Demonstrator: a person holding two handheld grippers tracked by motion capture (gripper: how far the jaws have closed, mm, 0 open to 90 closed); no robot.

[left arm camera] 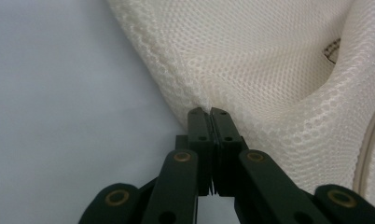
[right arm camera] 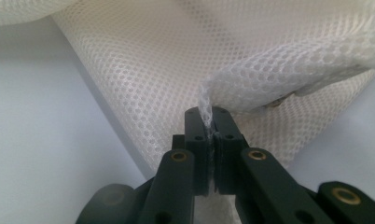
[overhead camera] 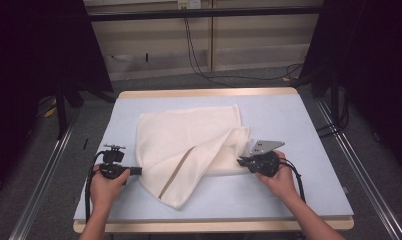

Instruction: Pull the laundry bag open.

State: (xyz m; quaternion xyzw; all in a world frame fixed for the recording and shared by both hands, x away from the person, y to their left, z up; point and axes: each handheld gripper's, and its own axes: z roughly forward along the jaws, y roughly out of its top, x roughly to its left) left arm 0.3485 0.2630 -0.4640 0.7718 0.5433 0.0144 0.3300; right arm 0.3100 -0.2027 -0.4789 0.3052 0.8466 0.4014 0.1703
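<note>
Left gripper (overhead camera: 137,171) sits at the near left edge of the white mesh bag (overhead camera: 189,145), jaws pressed together right at the hem; in the left gripper view (left arm camera: 209,112) the tips meet the cloth, though whether any mesh is caught between them I cannot tell. Right gripper (overhead camera: 240,161), over at the bag's right side, is pinching a fold of mesh, seen clearly in the right gripper view (right arm camera: 208,112). The bag lies rumpled across the middle of the pale blue table (overhead camera: 309,190).
</note>
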